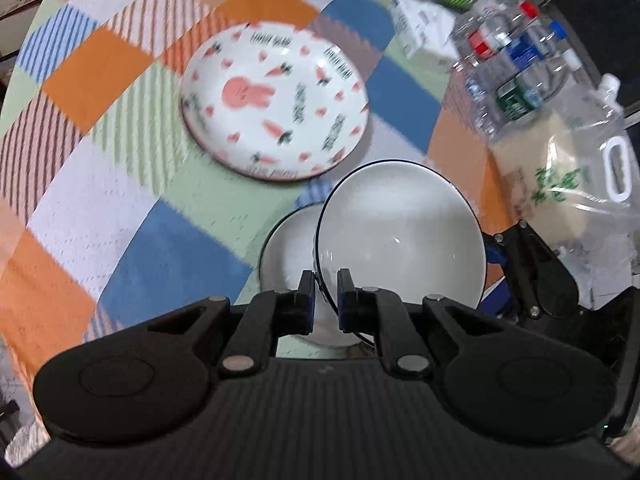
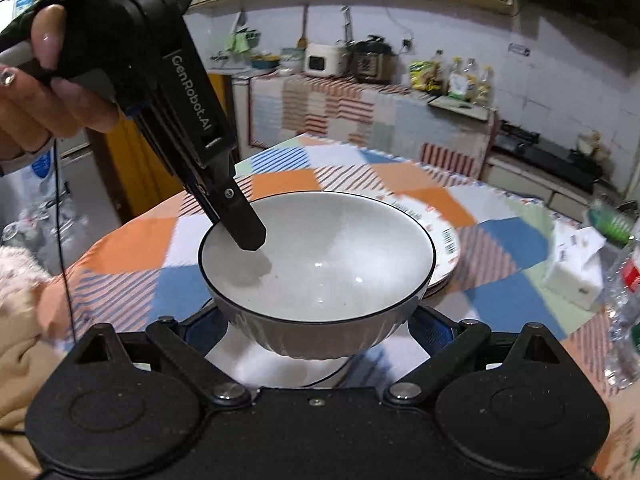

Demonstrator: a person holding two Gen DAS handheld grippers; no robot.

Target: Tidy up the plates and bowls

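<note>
My left gripper (image 1: 323,280) is shut on the rim of a white bowl with a dark rim (image 1: 404,240) and holds it tilted above a second white bowl (image 1: 286,248) on the table. In the right wrist view the left gripper (image 2: 250,236) pinches that bowl's (image 2: 320,264) left rim. My right gripper (image 2: 320,332) is spread wide around the bowl's base, its fingertips hidden behind it; contact cannot be told. A white plate with pink rabbit and carrot print (image 1: 276,100) lies beyond the bowls; its edge shows in the right wrist view (image 2: 444,248).
The round table has a checked cloth (image 1: 132,160). Plastic water bottles (image 1: 516,60), a tissue pack (image 1: 420,28) and a clear bag with a handle (image 1: 580,168) crowd its right side. A kitchen counter (image 2: 360,96) stands behind the table.
</note>
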